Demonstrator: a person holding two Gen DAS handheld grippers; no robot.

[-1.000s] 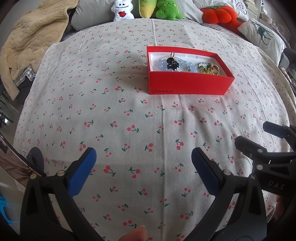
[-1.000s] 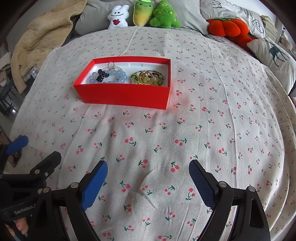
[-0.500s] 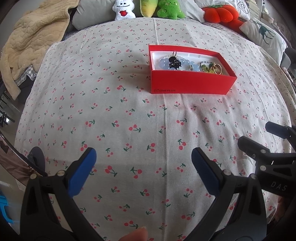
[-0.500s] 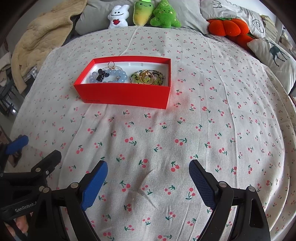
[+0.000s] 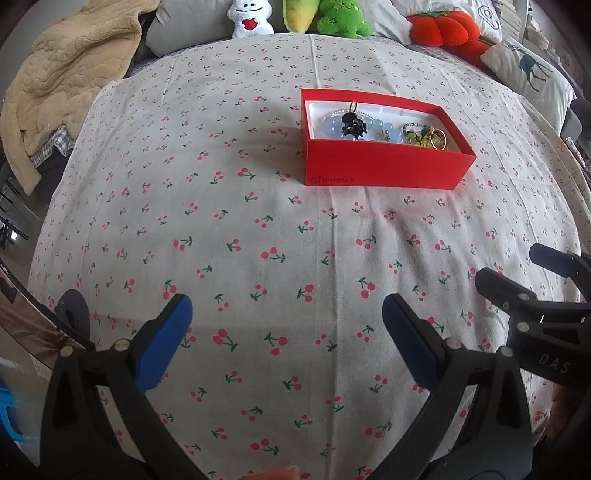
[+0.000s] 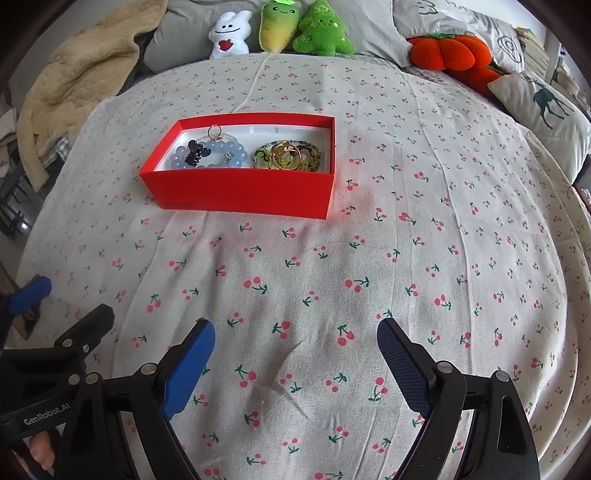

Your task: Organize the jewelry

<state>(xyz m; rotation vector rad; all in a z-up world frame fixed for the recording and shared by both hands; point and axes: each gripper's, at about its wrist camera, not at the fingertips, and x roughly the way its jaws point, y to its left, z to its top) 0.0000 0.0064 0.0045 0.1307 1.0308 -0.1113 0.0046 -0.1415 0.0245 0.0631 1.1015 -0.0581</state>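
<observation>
A red box (image 5: 384, 168) (image 6: 243, 192) sits open on the cherry-print bedsheet (image 5: 221, 221). Inside lie a pale blue bead bracelet (image 6: 218, 153) with a black charm (image 6: 195, 152), a green bracelet (image 6: 306, 158) and gold rings (image 6: 284, 153). The blue bracelet (image 5: 332, 123) and gold rings (image 5: 437, 138) also show in the left wrist view. My left gripper (image 5: 286, 314) is open and empty, well short of the box. My right gripper (image 6: 295, 339) is open and empty, also well short of it.
Plush toys (image 6: 280, 27) and an orange pumpkin cushion (image 6: 448, 51) line the far edge of the bed. A beige blanket (image 5: 70, 74) hangs at the far left. A deer-print pillow (image 6: 546, 107) lies at the right. The other gripper shows at each view's side (image 5: 535, 306) (image 6: 55, 354).
The left wrist view has shifted slightly, so the box sits a little lower and further right in it. The right gripper has barely moved. Both stay open.
</observation>
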